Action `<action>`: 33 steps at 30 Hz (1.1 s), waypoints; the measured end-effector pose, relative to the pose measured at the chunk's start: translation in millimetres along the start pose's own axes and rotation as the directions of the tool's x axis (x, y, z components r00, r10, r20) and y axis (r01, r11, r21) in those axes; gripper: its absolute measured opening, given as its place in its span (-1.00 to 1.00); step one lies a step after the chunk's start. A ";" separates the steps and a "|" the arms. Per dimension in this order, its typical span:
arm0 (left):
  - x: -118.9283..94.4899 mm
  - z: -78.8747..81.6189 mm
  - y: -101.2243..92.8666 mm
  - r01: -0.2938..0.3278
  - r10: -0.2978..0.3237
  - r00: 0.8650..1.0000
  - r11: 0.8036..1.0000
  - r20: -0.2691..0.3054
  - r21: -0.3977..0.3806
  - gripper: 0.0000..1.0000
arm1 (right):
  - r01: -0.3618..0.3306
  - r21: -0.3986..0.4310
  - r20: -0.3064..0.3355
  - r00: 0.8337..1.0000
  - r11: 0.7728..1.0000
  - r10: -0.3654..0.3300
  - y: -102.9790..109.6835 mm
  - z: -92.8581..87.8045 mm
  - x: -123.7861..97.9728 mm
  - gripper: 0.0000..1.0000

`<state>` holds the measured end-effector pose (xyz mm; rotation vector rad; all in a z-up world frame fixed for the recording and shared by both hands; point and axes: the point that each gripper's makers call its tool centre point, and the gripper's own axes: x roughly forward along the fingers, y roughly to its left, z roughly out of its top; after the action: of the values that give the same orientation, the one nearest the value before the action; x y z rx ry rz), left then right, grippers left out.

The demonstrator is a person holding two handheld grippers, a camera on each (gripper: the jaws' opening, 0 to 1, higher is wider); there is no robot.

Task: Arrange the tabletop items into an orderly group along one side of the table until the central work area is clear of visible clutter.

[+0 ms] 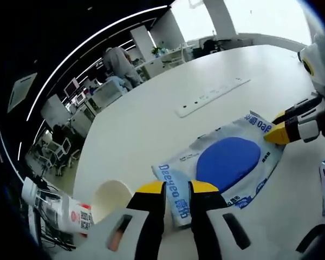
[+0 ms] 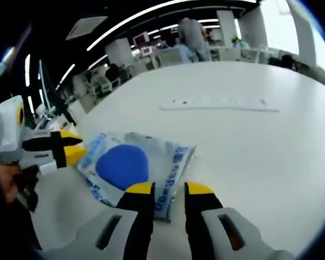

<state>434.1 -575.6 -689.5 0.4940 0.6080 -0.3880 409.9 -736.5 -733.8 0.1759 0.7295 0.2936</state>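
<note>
In the left gripper view, a white paper cup [image 1: 109, 198] stands near the round white worktop's [image 1: 151, 114] edge, just left of the left gripper [image 1: 177, 187]. Its yellow-tipped jaws are parted, their tips over the near corner of a flat, white-and-blue plastic packet with a large blue oval [image 1: 225, 162]; whether they touch it I cannot tell. The right gripper [image 1: 276, 132] meets the packet's far corner. A long white power strip [image 1: 214, 96] lies beyond.

In the right gripper view, the left gripper [image 2: 76, 147] sits at the packet's [image 2: 132, 165] left corner, and the right gripper [image 2: 168, 188], jaws apart, straddles its near edge.
</note>
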 end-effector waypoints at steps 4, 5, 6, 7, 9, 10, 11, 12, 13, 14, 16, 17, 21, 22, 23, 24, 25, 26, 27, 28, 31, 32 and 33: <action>-7.1 -0.2 -1.6 0.006 -0.006 1.000 1.000 0.006 -0.009 -0.67 | 0.007 -0.011 -0.013 1.000 1.000 -0.007 -1.8 0.1 0.7 -0.67; -9.5 0.0 -2.3 0.008 -0.008 1.000 1.000 0.010 -0.009 -0.67 | 0.007 -0.009 -0.011 1.000 1.000 -0.007 -2.1 1.0 0.5 -0.67; -12.8 0.4 -3.8 0.015 -0.015 1.000 1.000 0.018 -0.007 -0.66 | 0.010 -0.008 -0.005 1.000 1.000 -0.010 -3.0 3.0 -0.8 -0.67; -15.8 1.0 -6.7 0.029 -0.029 0.999 1.000 0.030 -0.001 -0.63 | 0.013 -0.009 0.005 1.000 1.000 -0.013 -3.9 5.7 -1.8 -0.67; -19.7 0.5 -10.9 0.050 -0.050 0.998 0.999 0.043 -0.009 -0.58 | 0.010 -0.010 0.002 1.000 1.000 -0.010 -4.4 6.1 -1.3 -0.72; -23.3 -1.4 -13.0 0.060 -0.059 0.997 0.998 0.043 -0.020 -0.57 | 0.012 -0.012 -0.013 1.000 1.000 -0.013 -6.0 4.3 -0.7 -0.78; -25.7 -2.6 -14.3 0.064 -0.062 0.997 0.998 0.043 -0.024 -0.58 | 0.022 -0.013 -0.027 0.999 1.000 -0.023 -8.6 2.4 -0.5 -0.84; -29.5 -4.5 -16.0 0.067 -0.065 0.997 0.997 0.046 -0.028 -0.58 | 0.019 -0.002 -0.028 0.999 1.000 -0.019 -9.7 2.5 0.7 -0.85; -31.9 -5.9 -17.3 0.069 -0.068 0.997 0.997 0.049 -0.029 -0.58 | 0.018 0.010 -0.023 1.000 1.000 -0.017 -9.9 3.2 1.1 -0.85; -34.2 -7.9 -18.8 0.074 -0.073 0.996 0.997 0.049 -0.032 -0.58 | 0.014 0.020 -0.026 1.000 1.000 -0.013 -9.4 3.0 1.5 -0.87; -37.5 -13.9 -20.4 0.088 -0.086 0.995 0.994 0.043 -0.061 -0.57 | 0.010 0.021 -0.030 1.000 1.000 -0.009 -8.1 3.1 1.9 -0.89; -39.6 -16.2 -20.8 0.091 -0.088 0.995 0.993 0.043 -0.071 -0.57 | 0.011 0.017 -0.031 0.999 1.000 -0.010 -7.9 3.5 2.0 -0.90; -43.1 -29.6 -20.0 0.094 -0.092 0.995 0.990 0.024 -0.103 -0.56 | 0.014 0.013 -0.030 0.999 1.000 -0.014 -7.5 6.3 3.5 -0.95; -43.8 -32.5 -19.9 0.096 -0.095 0.995 0.989 0.018 -0.114 -0.56 | 0.015 0.012 -0.031 0.999 1.000 -0.015 -7.6 6.3 3.6 -0.95; -45.3 -35.6 -19.2 0.092 -0.091 0.996 0.988 0.013 -0.127 -0.56 | 0.015 0.013 -0.030 0.999 1.000 -0.015 -7.7 6.6 3.6 -0.95; -46.3 -37.2 -18.5 0.091 -0.090 0.996 0.987 0.012 -0.131 -0.56 | 0.015 0.014 -0.031 0.999 1.000 -0.015 -7.6 6.7 3.6 -0.95; -47.3 -38.5 -18.2 0.090 -0.089 0.996 0.987 0.012 -0.132 -0.56 | 0.015 0.016 -0.033 0.999 1.000 -0.014 -7.2 6.6 3.4 -0.95; -48.5 -40.7 -17.4 0.088 -0.087 0.996 0.987 0.008 -0.136 -0.56 | 0.012 0.017 -0.035 0.999 1.000 -0.012 -6.4 6.4 3.0 -0.95; -49.5 -42.0 -17.1 0.086 -0.086 0.996 0.987 0.006 -0.138 -0.56 | 0.002 0.023 -0.044 0.999 1.000 -0.001 -4.7 4.9 2.4 -0.93; -50.5 -43.5 -16.0 0.083 -0.084 0.996 0.986 0.005 -0.142 -0.56 | -0.007 0.029 -0.049 0.999 1.000 0.008 -3.6 3.8 1.8 -0.91; -53.3 -44.7 -14.5 0.084 -0.084 0.996 0.985 0.005 -0.153 -0.54 | 0.016 -0.021 -0.008 1.000 1.000 -0.016 -8.6 9.6 -3.2 -0.73; -54.0 -40.0 -17.3 0.107 -0.102 0.994 0.979 0.038 -0.174 -0.50 | 0.019 -0.024 -0.002 1.000 1.000 -0.019 -8.8 10.4 -6.4 -0.69; -55.3 -38.0 -17.4 0.110 -0.102 0.993 0.978 0.053 -0.177 -0.46 | 0.018 -0.014 0.007 1.000 1.000 -0.018 -9.5 12.0 -8.1 -0.63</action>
<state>367.0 -558.0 -687.7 0.2808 0.6224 -0.4395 414.2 -748.7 -722.3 0.1569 0.7216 0.2809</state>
